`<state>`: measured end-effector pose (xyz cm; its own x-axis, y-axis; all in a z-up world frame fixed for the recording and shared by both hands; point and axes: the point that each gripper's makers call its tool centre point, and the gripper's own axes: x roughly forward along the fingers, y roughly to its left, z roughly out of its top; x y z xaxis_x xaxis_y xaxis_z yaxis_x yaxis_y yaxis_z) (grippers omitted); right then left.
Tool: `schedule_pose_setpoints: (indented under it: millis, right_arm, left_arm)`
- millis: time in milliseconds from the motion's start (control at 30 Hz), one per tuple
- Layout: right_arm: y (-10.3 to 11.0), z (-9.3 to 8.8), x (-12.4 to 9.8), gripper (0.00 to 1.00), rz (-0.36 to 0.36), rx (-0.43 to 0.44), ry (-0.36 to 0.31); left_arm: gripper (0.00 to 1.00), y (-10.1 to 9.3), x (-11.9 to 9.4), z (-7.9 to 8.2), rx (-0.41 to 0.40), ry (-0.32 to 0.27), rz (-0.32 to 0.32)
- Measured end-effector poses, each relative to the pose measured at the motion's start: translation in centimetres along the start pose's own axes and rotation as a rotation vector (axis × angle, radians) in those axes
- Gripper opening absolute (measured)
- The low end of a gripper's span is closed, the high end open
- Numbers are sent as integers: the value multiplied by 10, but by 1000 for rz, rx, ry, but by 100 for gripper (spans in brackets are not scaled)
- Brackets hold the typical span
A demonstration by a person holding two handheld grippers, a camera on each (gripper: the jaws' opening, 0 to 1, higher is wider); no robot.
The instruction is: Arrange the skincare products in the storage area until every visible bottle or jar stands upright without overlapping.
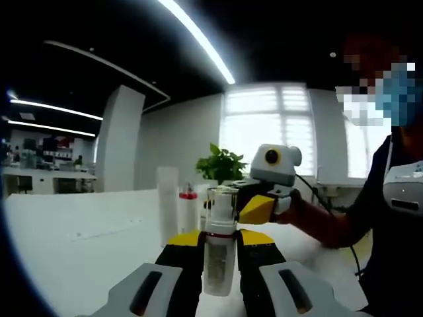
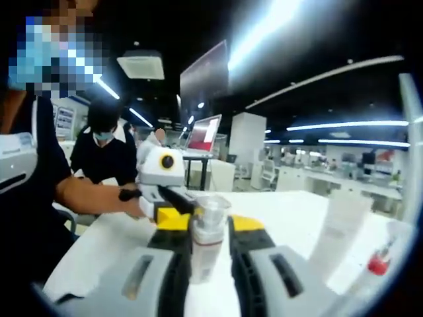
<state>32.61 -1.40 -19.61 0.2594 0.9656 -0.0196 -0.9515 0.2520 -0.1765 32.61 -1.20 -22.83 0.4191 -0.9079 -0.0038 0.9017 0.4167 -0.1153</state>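
The left tool (image 1: 220, 261) is clenched on a clear bottle (image 1: 220, 254), held upright above the white surface (image 1: 79, 244). The right tool (image 2: 210, 247) grips the same bottle (image 2: 206, 241) from the opposite side, its yellow tips meeting the left tool's. Beyond, a tall white tube (image 1: 167, 201) and a red-capped bottle (image 1: 188, 208) stand upright, just beside each other, before a plant (image 1: 221, 165).

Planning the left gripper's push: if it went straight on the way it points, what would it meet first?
Likely the right gripper, which faces it just past the clear bottle between the left gripper's fingers. Depth is unclear.
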Motion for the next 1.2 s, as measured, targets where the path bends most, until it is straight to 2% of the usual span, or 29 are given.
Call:
schedule_pose_setpoints:
  millis: [500, 600, 733, 967, 1200]
  right_arm:
    - [-20, 4, -13, 19, -59, 18, -21]
    - [-25, 13, -18, 17, -75, 43, -74]
    - [-35, 22, -27, 7, -104, 67, -132]
    - [-44, 12, -28, 7, -129, 89, -110]
    - [-52, -7, -26, 6, -156, 123, -52]
  left_arm:
    - [18, 8, 22, 4, -4, -22, -25]
    - [18, 13, 25, 2, -9, -20, -17]
    - [18, 18, 27, -1, -19, -22, -5]
    - [17, 22, 37, -4, -53, -34, -20]
    - [16, 31, 43, -23, -101, 5, -12]
